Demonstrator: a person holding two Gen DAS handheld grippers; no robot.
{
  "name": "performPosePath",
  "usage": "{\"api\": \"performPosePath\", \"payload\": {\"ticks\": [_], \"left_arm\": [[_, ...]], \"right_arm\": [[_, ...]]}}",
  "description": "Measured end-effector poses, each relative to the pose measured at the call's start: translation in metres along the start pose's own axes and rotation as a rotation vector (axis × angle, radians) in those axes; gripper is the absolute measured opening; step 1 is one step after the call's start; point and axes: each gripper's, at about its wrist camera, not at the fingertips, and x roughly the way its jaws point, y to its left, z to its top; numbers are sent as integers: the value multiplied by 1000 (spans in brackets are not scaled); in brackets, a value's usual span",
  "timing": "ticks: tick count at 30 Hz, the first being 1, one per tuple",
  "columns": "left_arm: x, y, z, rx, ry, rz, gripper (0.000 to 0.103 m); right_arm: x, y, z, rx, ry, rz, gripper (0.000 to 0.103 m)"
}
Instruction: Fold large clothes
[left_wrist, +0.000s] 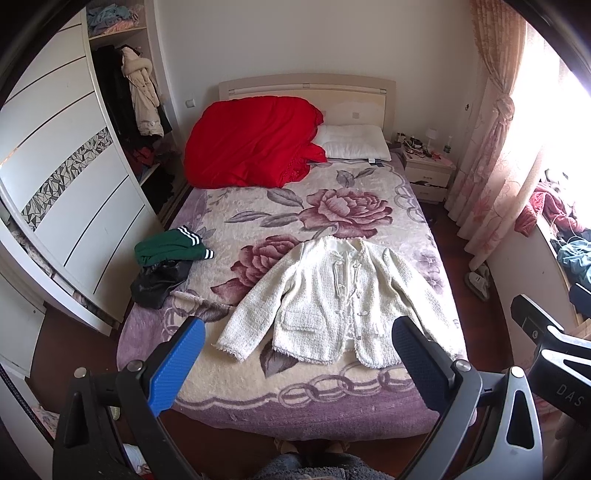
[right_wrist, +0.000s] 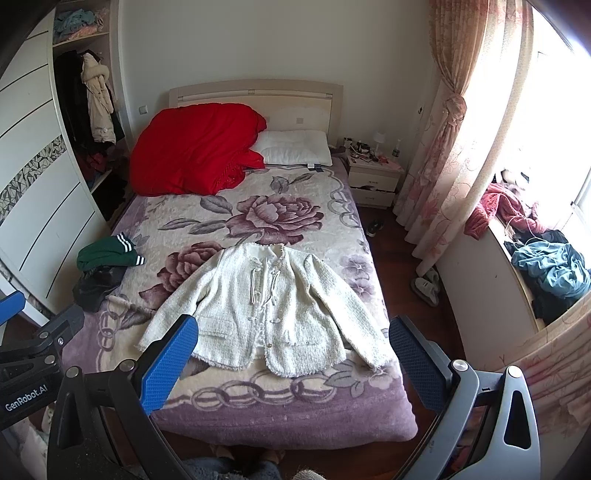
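1. Cream jacket (left_wrist: 334, 301): spread flat, front up, near the foot of the floral-blanketed bed (left_wrist: 258, 402).
2. Left gripper (left_wrist: 295, 363): jaws wide, empty, above the bed's foot.
3. Right gripper (right_wrist: 293, 360): likewise wide, empty.
4. Green garment (left_wrist: 168, 247): heaped at the bed's left edge.

Cream tweed jacket (left_wrist: 332, 299) — spread flat, front up.

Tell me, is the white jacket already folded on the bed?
No, the white jacket lies spread flat on the bed, both sleeves out to the sides.
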Motion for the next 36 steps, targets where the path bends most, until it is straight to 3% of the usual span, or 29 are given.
{"api": "performPosePath", "payload": {"ticks": [13,36], "left_arm": [[-6,-1,-10,-4,-31,0,103],[-8,1,-14,-3,-41,-2,103]], "right_arm": [[-14,-1,20,-4,-12,5,103],[-19,-4,16,0,-24,5,103]]}}
